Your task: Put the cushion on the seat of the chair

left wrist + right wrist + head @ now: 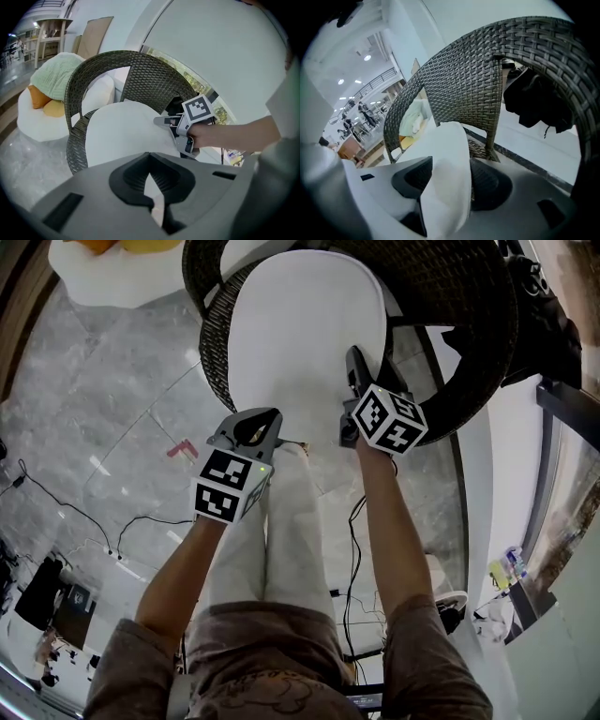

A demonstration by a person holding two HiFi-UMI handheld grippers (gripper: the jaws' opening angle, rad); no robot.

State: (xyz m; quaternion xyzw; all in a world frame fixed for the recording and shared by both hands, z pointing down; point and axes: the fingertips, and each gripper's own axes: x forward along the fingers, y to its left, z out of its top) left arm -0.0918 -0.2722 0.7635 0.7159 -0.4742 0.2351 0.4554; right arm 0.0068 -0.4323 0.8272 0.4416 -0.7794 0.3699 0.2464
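1. The white cushion [300,343] already lies on the seat of the wicker chair [469,324]. It covers almost the whole seat, so the big part of the job looks done.
2. Your right gripper [356,357] is at the right edge of the cushion. Its jaws stand wide apart. The edge of the cushion sits in the gap between them, but the jaws do not squeeze it.
3. Your left gripper [262,423] is at the front edge of the cushion, on the side near you. Its jaws are almost together, with only a thin slit between them. A pale strip shows in that slit. I cannot tell if it is a bit of the cushion being pinched or just something behind the jaws.
4. What is left looks small. You need to slide the right gripper back so the edge can drop flat.
5. If the left jaws do hold the cushion, open them and take that gripper away too.
6. Last, look at the cushion. If the front edge sticks out over the seat, a little push back should fix it.
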